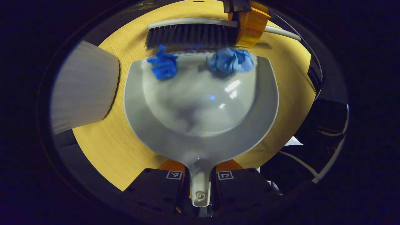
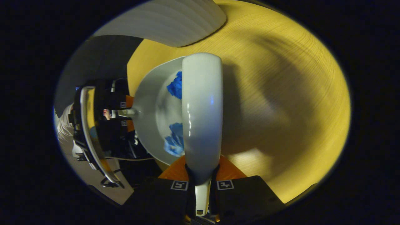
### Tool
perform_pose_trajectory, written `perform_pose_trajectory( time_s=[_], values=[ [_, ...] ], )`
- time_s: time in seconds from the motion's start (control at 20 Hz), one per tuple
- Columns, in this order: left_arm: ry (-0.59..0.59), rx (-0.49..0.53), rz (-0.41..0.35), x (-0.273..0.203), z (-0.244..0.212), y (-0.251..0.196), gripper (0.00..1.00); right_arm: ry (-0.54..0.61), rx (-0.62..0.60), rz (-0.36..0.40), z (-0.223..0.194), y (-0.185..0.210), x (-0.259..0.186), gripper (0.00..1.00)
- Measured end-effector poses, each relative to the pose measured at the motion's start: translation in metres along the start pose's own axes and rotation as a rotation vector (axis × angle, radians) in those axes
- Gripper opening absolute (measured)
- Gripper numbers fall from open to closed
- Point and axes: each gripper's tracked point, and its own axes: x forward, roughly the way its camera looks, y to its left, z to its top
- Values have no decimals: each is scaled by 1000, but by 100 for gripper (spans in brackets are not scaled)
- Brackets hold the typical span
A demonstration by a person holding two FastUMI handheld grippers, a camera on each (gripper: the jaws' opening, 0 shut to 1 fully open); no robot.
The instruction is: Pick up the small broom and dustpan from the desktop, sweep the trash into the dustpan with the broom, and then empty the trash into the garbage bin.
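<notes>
Sweeping is nearly done: left tongs (image 1: 200, 181) clamp the dustpan (image 1: 200, 125) handle, right tongs (image 2: 202, 187) clamp the broom (image 2: 202, 109). Two blue wads (image 1: 164, 64) sit at the lip; next, brush them deeper, then carry the pan to the bin (image 1: 84, 87) at the tabletop (image 1: 100, 150) edge.

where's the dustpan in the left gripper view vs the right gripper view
Left gripper view: the dustpan fills the centre, its handle clamped by the left gripper at the bottom.
Right gripper view: the dustpan sits left of centre, partly behind the broom.
Shared landmark: the two blue paper wads at the pan's lip.
</notes>
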Motion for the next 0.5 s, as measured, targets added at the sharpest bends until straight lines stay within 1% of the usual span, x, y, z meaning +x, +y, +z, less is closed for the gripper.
perform_pose_trajectory(
  time_s=[0.05, 0.1, 0.15, 0.25, 0.3, 0.4, 0.5],
  values=[
    [0, -1, -1, 0, 0, 0, 25, 21, -3, 37, -6, 6, -4, 18],
    [-2, -4, -3, -1, 1, -1, 25, 23, -18, 51, -9, 4, -6, 18],
    [-5, -9, -4, -1, 2, -2, 24, 22, -29, 50, -9, -4, -14, 18],
    [-18, -23, -7, 0, 2, -2, 24, -30, -20, 30, -11, -15, -33, 18],
    [-30, -36, -4, 0, 3, -2, 24, -80, -8, 23, -8, -14, -42, 18],
    [-110, -71, 9, -3, 11, -6, 24, -224, 11, 12, 2, -9, -59, 18],
    [-209, -105, 11, -11, 14, -11, 24, -389, 22, 37, 6, 1, -84, 18]
  ],
)
